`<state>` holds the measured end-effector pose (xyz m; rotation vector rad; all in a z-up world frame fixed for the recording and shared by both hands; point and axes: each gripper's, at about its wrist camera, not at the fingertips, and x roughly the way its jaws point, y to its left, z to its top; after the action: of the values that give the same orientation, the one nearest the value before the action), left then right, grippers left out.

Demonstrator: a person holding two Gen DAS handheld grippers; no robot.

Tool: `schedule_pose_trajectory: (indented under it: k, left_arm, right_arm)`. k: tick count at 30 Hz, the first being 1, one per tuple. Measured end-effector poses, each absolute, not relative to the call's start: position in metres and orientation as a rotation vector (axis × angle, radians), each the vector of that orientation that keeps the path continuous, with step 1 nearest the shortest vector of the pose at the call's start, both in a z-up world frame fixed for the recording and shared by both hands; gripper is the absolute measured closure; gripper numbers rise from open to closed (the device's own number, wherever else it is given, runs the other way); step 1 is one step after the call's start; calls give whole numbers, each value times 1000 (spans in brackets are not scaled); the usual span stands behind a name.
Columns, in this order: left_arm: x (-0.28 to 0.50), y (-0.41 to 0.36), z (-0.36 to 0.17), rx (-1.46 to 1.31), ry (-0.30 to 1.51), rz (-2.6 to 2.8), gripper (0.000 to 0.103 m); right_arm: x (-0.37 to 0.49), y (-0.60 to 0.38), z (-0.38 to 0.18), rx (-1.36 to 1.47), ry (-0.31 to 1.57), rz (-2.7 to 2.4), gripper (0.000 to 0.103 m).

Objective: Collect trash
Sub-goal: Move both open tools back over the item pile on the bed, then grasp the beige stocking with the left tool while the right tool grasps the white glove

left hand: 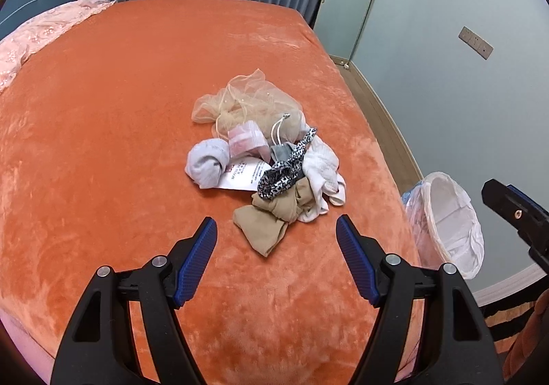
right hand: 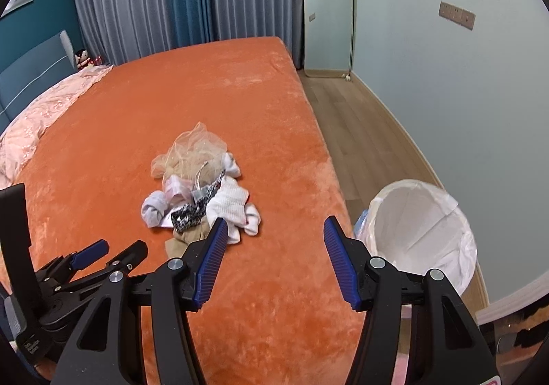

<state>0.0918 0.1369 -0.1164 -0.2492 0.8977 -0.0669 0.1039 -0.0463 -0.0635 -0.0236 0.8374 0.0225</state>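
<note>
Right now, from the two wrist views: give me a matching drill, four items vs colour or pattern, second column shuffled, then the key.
Items:
1. bed cover
2. bin liner
3. stocking nearest the left gripper
4. twisted band on the pile

Colours:
A. leopard print
B. white
C. orange
D. tan

The stocking is at, the band at.

Pairs: 1-C, 2-B, 3-D, 4-A
</note>
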Motion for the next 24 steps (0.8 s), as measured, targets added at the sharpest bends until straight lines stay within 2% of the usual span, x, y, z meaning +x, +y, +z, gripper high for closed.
schedule_pose_trajectory:
  k: [6, 12, 18, 21, 24]
  left_arm:
    - [101, 138, -134, -255, 931, -52, 34]
    - [115, 143, -157, -280, 970, -32, 23]
    - [141, 145, -194, -322, 1051, -15, 22]
    - [155, 142, -212, -333, 1091, -11, 23]
    - [167, 140, -227, -336, 1130, -23, 36]
  right_arm:
    - [114, -44, -81, -32, 869, 31, 47]
    - [133, -44, -102, -16, 904, 44, 46]
    - [161, -36, -128, -4, 949, 72, 46]
    - [176, -31, -141, 6, 967, 87, 46]
    - [190, -24, -155, 29, 995, 107, 46]
